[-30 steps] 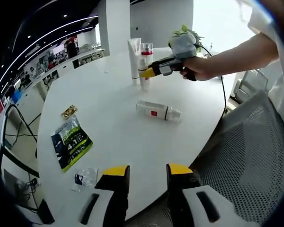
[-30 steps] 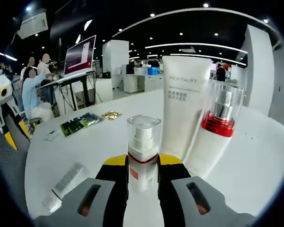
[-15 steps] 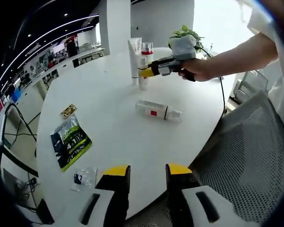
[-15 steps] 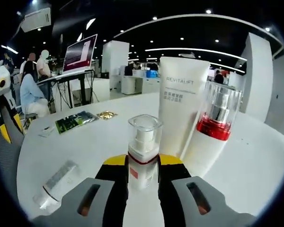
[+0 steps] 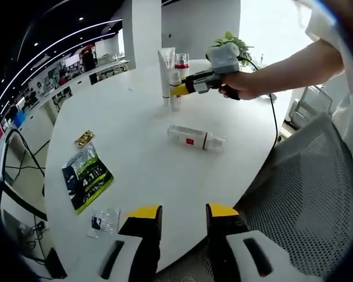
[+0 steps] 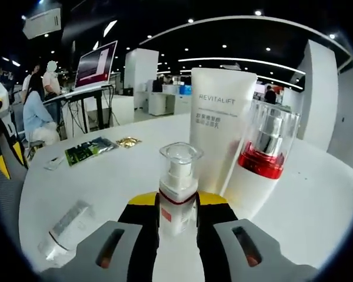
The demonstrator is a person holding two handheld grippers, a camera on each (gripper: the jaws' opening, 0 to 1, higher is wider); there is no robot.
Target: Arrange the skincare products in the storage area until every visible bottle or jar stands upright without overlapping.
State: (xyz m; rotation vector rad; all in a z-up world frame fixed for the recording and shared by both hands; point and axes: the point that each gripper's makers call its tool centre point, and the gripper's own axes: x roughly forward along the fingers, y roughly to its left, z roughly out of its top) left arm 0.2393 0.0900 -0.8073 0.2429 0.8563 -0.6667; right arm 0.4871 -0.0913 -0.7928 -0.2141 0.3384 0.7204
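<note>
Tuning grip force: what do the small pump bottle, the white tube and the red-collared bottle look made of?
Small pump bottle: glossy plastic or glass, clear cap. White tube: matte, soft-looking plastic with printed lettering. Red-collared bottle: opaque white body, clear hard cap, metallic-looking pump.

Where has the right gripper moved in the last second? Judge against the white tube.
Yes: the right gripper, shut on the pump bottle, has edged closer to the standing white tube.

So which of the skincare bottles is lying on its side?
The clear bottle with the red label, alone mid-table; the tube and other bottles stand upright by the right gripper.
</note>
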